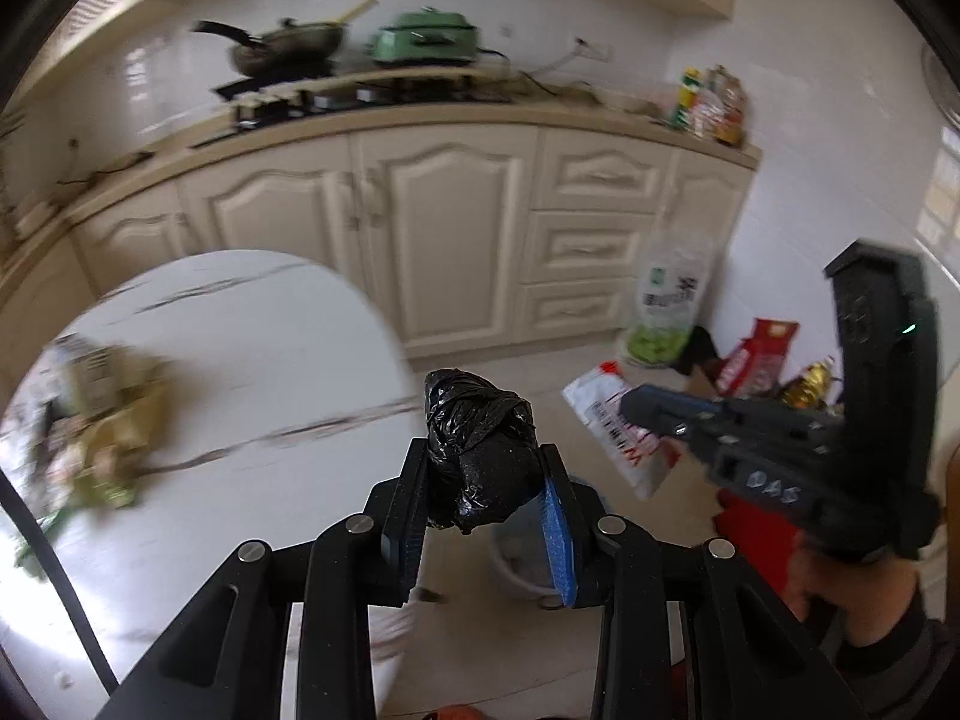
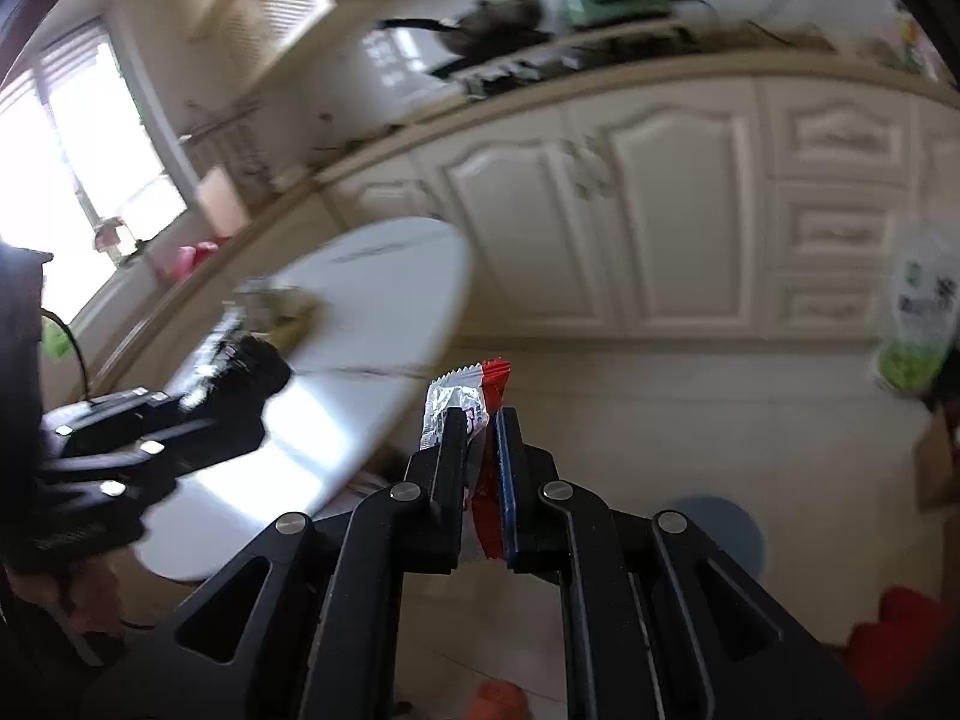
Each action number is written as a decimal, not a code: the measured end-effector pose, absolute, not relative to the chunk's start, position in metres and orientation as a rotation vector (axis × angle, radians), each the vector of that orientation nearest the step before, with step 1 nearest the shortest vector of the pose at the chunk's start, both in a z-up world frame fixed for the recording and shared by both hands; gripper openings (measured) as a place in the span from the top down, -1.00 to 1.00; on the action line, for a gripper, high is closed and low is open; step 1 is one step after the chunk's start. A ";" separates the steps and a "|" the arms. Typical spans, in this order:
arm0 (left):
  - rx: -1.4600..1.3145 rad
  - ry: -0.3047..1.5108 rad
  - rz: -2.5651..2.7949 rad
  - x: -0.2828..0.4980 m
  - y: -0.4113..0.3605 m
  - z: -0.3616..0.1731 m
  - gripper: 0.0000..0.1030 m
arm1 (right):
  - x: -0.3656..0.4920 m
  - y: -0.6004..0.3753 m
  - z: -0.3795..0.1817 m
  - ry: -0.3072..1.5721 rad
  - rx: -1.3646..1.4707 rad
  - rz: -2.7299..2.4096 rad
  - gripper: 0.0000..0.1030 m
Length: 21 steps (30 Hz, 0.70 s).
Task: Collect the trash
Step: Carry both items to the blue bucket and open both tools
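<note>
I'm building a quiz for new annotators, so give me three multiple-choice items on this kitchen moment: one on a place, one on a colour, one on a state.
1. Where is the green lidded cooker?
A. on the floor
B. on the counter
C. on the round table

2. What colours is the crinkled snack wrapper in the right hand-held gripper?
A. red and silver
B. blue and yellow
C. all green

3. How is the left hand-held gripper?
A. open and empty
B. out of view
C. shut on a crumpled black plastic bag

Answers: 1 B, it sits beside the dark wok. 2 A, foil and red show above the fingers. 3 C, both pads press the bag.
</note>
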<state>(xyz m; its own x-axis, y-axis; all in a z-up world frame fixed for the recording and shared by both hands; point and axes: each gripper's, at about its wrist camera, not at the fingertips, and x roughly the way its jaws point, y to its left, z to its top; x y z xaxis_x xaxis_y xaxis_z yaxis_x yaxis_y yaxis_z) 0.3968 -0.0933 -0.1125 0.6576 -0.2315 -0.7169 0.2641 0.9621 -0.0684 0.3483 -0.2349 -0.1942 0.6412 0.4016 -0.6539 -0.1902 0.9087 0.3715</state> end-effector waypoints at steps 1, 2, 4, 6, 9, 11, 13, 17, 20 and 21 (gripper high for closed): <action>0.051 0.814 -0.292 0.405 -0.104 -0.117 0.41 | 0.351 -0.244 -0.202 0.820 0.291 0.327 0.81; 0.057 0.828 -0.304 0.417 -0.117 -0.124 0.41 | 0.355 -0.257 -0.215 0.834 0.304 0.302 0.81; 0.062 0.857 -0.330 0.437 -0.133 -0.138 0.41 | 0.361 -0.276 -0.236 0.855 0.320 0.269 0.80; 0.051 0.904 -0.352 0.458 -0.153 -0.157 0.41 | 0.366 -0.294 -0.262 0.882 0.349 0.229 0.76; 0.070 0.966 -0.357 0.488 -0.175 -0.188 0.41 | 0.370 -0.316 -0.292 0.913 0.391 0.186 0.65; 0.076 1.009 -0.363 0.507 -0.189 -0.209 0.41 | 0.369 -0.326 -0.306 0.923 0.401 0.163 0.41; 0.085 1.057 -0.371 0.525 -0.204 -0.233 0.41 | 0.366 -0.340 -0.320 0.941 0.419 0.142 0.27; 0.112 1.106 -0.404 0.562 -0.232 -0.263 0.40 | 0.352 -0.366 -0.335 0.944 0.447 0.074 0.17; 0.147 1.120 -0.416 0.590 -0.258 -0.282 0.36 | 0.340 -0.381 -0.338 0.930 0.458 0.040 0.08; 0.158 1.120 -0.419 0.595 -0.264 -0.285 0.36 | 0.338 -0.383 -0.337 0.925 0.460 0.038 0.08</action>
<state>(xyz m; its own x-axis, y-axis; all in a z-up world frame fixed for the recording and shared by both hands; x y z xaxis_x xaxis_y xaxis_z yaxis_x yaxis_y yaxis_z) 0.5955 -0.2642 -0.2849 0.3681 -0.2463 -0.8966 0.4027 0.9114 -0.0851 0.3377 -0.3832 -0.3372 0.6084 0.2261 -0.7607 0.1627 0.9027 0.3984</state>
